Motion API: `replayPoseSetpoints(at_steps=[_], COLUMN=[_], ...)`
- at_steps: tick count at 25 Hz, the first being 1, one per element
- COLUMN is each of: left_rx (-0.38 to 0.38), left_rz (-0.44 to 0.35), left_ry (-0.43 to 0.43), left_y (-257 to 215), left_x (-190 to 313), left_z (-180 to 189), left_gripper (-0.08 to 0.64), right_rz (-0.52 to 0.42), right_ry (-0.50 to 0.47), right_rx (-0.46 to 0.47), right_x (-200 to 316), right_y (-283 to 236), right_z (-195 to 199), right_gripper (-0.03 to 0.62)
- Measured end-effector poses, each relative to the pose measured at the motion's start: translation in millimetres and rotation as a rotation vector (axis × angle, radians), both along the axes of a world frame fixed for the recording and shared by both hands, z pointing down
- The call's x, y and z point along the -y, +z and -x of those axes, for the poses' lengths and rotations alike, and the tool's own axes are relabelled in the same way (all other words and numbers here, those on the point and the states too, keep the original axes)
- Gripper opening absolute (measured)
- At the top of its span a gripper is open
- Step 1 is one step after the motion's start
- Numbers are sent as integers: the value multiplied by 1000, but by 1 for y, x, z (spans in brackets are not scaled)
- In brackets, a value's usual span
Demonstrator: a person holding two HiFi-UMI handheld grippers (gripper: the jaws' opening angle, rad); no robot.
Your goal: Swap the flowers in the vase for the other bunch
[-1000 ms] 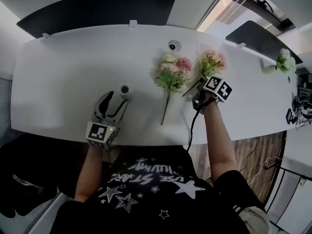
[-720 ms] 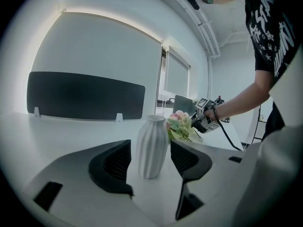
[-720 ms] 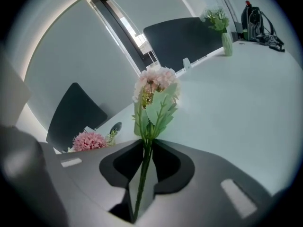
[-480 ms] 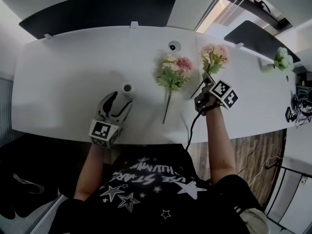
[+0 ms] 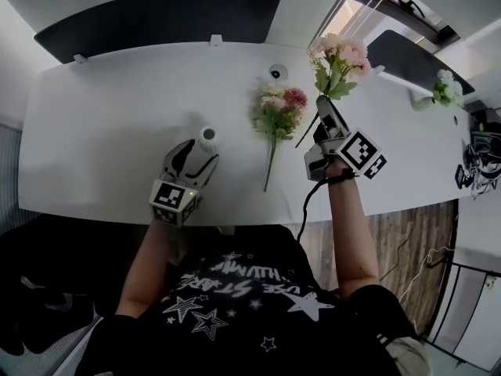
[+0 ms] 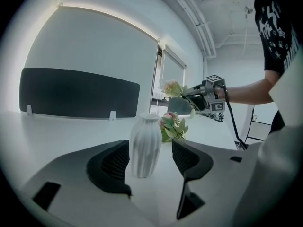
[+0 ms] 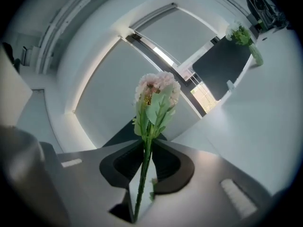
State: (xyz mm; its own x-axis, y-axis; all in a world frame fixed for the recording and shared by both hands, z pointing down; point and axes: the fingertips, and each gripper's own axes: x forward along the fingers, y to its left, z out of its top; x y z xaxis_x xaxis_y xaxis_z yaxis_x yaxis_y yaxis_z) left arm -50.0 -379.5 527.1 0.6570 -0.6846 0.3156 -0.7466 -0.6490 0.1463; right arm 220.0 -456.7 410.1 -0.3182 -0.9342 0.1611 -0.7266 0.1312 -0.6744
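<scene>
Right gripper view: my right gripper (image 7: 147, 161) has its jaws drawn in narrow on the green stem of the pale pink bunch (image 7: 156, 96). They have just been closing, and the stem is pinched between the pads. The stem's long axis runs out of the jaws and upward, leaning a touch to the right. The flower heads are at the top and the cut end hangs below the pads. In the head view I hold that bunch lifted clear of the white table (image 5: 102, 116), over its right part, with the heads pointing away from me toward the far edge.

In the left gripper view my left gripper (image 6: 150, 160) stands wide, and its jaws have just been opening. The white ribbed vase (image 6: 145, 145) stands upright on the table between them, mouth up. There is a clear gap to the right pad, the left pad is close beside it, and nothing is gripped.

The mixed bunch (image 5: 278, 108) of pink and cream flowers lies flat on the table between my two grippers. Its long axis runs far to near. The heads point toward the far edge, and the stem end points toward me, slanting slightly to my left.
</scene>
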Motion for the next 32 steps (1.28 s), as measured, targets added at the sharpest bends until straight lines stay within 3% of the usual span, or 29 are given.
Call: replayPoseSetpoints(at_steps=[7, 18, 24, 32], left_rx=[66, 119, 140, 160], left_rz=[14, -19, -7, 5], left_ry=[12, 55, 61, 64], left_y=[11, 14, 52, 35], left_x=[8, 25, 37, 21], left_z=[-5, -17, 10, -11], left_gripper=[279, 290, 288, 284], right_rz=[-197, -400, -395, -415], right_ry=[-133, -284, -336, -373], right_rx=[53, -6, -64, 2], right_x=[-13, -20, 3, 8], right_y=[-51, -74, -26, -22], right_z=[63, 157, 230, 234], right_gripper=[55, 55, 55, 57])
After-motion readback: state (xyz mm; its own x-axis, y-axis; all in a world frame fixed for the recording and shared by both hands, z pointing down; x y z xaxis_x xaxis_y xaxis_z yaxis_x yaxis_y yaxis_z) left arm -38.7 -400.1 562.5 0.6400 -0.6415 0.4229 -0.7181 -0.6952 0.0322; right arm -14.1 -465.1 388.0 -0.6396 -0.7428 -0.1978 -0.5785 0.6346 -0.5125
